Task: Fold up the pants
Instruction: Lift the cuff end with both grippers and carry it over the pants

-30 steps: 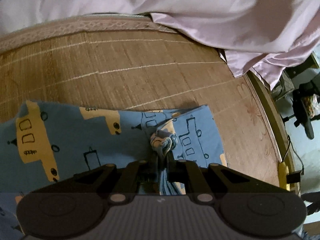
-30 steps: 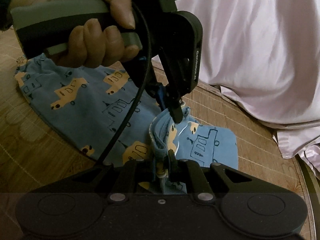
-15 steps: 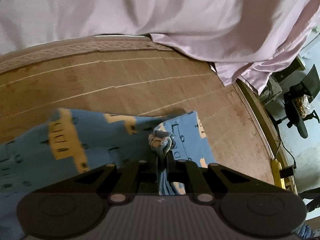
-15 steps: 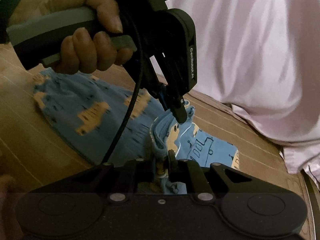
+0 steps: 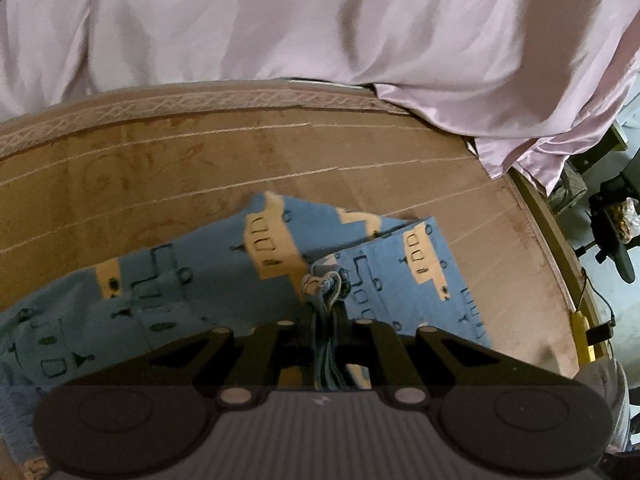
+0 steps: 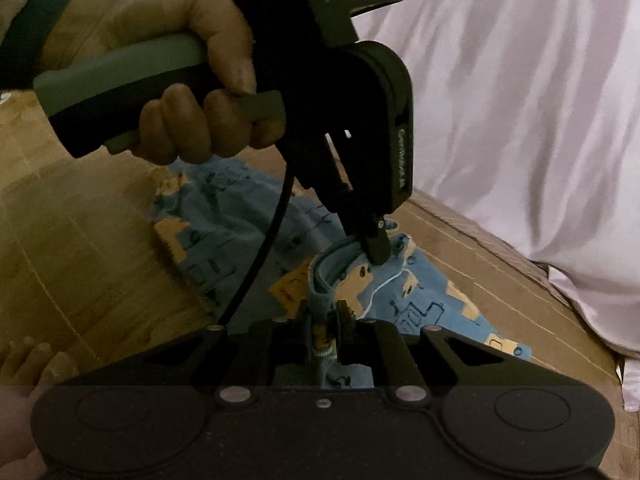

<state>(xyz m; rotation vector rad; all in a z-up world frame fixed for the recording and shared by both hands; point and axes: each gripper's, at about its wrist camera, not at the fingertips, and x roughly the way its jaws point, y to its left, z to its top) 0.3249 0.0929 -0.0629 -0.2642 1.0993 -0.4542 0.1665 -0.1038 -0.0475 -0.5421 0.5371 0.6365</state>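
Observation:
Blue pants (image 5: 256,264) with a yellow vehicle print hang lifted over a brown woven mat (image 5: 192,160). My left gripper (image 5: 326,292) is shut on a bunched edge of the pants. In the right wrist view the same pants (image 6: 424,304) drape below, and my right gripper (image 6: 326,320) is shut on a thick folded hem. The left gripper (image 6: 374,246) shows there from the side, held by a hand (image 6: 168,80), pinching the same fold a short way beyond my right fingertips. The lower part of the pants is hidden behind both gripper bodies.
A pale pink quilt (image 5: 320,20) is heaped along the far edge of the mat. The mat's right edge (image 5: 560,248) drops off to a floor with a black chair base (image 5: 616,232). Bare mat lies left of the pants (image 6: 60,220).
Both grippers have risen with the pants, lifting more cloth off the mat. The pants have been drawn together and hang more bunched; the quilt fills more of the view.

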